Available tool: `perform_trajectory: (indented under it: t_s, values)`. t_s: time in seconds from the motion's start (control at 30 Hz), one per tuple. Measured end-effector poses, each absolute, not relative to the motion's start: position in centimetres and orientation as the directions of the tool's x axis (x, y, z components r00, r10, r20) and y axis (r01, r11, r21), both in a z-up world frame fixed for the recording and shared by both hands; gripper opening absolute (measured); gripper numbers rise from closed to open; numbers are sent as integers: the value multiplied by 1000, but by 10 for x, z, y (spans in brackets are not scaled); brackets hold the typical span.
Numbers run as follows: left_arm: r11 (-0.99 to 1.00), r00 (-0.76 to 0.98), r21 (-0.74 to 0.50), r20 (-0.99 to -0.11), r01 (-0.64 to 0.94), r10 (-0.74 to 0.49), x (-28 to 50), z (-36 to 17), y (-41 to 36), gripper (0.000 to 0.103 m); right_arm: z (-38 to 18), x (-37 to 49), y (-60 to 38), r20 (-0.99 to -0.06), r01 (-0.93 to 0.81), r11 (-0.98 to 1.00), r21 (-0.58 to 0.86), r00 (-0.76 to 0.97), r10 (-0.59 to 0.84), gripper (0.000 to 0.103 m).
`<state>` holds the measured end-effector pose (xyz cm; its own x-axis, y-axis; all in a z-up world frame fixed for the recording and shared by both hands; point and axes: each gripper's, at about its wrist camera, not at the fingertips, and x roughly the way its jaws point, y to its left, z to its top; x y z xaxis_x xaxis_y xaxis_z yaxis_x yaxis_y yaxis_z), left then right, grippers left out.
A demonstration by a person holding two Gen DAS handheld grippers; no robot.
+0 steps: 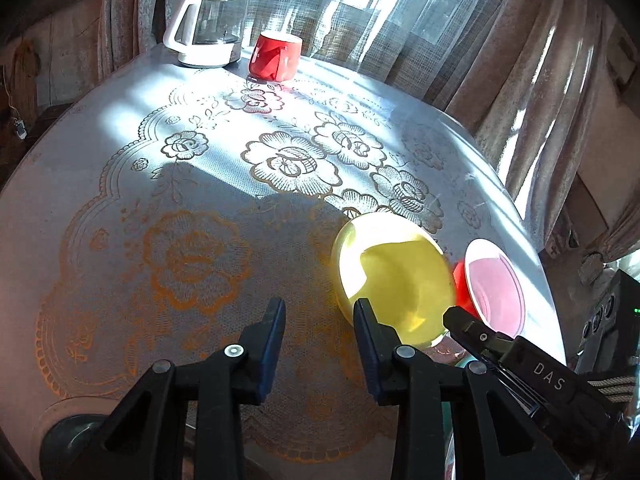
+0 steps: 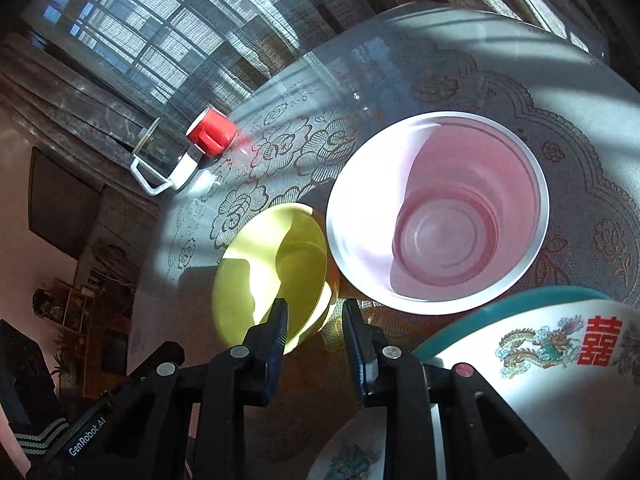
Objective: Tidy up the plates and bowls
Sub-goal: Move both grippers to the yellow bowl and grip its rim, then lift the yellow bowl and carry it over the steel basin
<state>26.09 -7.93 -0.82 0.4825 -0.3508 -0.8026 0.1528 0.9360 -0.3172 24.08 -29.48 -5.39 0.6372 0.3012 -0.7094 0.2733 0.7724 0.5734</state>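
A yellow bowl [image 1: 394,276] [image 2: 264,276] stands upright on the lace-covered table [image 1: 200,208]. Close to its right is a bowl [image 1: 496,288] [image 2: 436,212], red outside and pink inside. My left gripper [image 1: 319,308] hovers open over bare cloth just left of the yellow bowl, nothing between its fingers. My right gripper [image 2: 315,308] is at the yellow bowl's near right edge. One finger is over the inside and one outside, so the rim lies in the gap, and the pads do not visibly press on it. One of its fingers [image 1: 466,326] shows in the left wrist view.
A white enamel dish [image 2: 560,344] with a teal rim, a dragon and red characters sits near right. Another printed white plate [image 2: 348,460] lies under my right gripper. A red mug [image 1: 276,56] [image 2: 212,132] and a glass kettle [image 1: 208,28] [image 2: 164,160] stand far back by the curtains.
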Motion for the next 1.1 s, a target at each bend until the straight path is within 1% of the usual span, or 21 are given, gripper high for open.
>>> perform_trajectory:
  t_s: [0.1, 0.17, 0.2, 0.27, 0.33, 0.4, 0.5, 0.63, 0.87, 1.0, 1.1]
  values:
    - [937, 458, -327, -819, 124, -346, 275, -20, -84, 36, -53, 243, -294, -713, 275, 780, 562, 639, 289, 25]
    - [930, 437, -342, -822, 134, -365, 281, -27, -89, 34, -52, 245, -291, -725, 270, 800, 536, 633, 272, 24]
    - [925, 424, -349, -822, 151, -380, 282, -29, -92, 27, -52, 246, -289, -730, 263, 811, 523, 630, 266, 23]
    - [918, 406, -363, -823, 160, -397, 281, -32, -96, 19, -52, 250, -283, -741, 243, 833, 497, 618, 262, 22]
    - [913, 403, -370, -819, 171, -408, 278, -32, -97, 15, -51, 251, -280, -743, 224, 841, 492, 612, 272, 19]
    - [922, 413, -340, -825, 184, -386, 272, -29, -99, 15, -52, 250, -278, -745, 209, 848, 487, 606, 278, 14]
    - [931, 429, -313, -826, 190, -365, 263, -24, -95, 15, -53, 248, -275, -746, 195, 850, 489, 599, 292, 14]
    - [934, 421, -308, -834, 179, -356, 252, -23, -85, 16, -54, 243, -271, -743, 180, 839, 514, 582, 330, 14]
    - [941, 420, -297, -842, 162, -338, 231, -19, -66, 18, -53, 235, -256, -752, 131, 850, 511, 546, 368, 14]
    - [944, 432, -286, -839, 164, -330, 224, -17, -59, 20, -53, 233, -250, -758, 119, 851, 512, 529, 382, 17]
    - [941, 435, -304, -834, 152, -339, 228, -19, -53, 23, -53, 234, -247, -759, 122, 850, 513, 527, 382, 18]
